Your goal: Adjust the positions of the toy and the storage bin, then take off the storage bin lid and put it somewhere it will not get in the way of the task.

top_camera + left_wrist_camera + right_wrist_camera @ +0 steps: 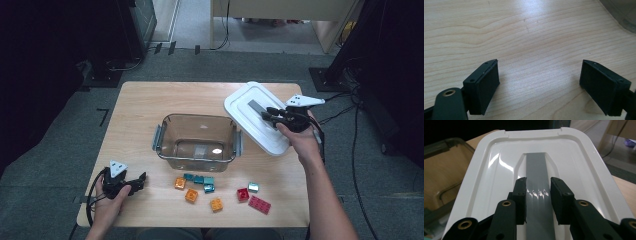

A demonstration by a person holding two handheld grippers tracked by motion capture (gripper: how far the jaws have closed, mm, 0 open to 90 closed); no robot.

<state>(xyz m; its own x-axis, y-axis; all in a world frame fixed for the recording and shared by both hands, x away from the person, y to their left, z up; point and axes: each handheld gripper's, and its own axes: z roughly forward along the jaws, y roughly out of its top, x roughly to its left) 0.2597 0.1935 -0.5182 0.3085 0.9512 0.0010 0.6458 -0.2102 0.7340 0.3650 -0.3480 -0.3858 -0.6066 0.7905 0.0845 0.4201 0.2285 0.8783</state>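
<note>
Table (145,105) of pale wood (grey carpet around) bears white lid (245,102).

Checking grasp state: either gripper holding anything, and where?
Right gripper is closed on the white lid, jaws either side of its grey centre handle strip. Left gripper is open over bare table.

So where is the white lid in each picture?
High view: the white lid lies at the table's right side, beside the clear box, with the right claw on it.
Left gripper view: not in it.
Right gripper view: the lid spreads across the middle.
Shared landmark: the lid's grey strip.
</note>
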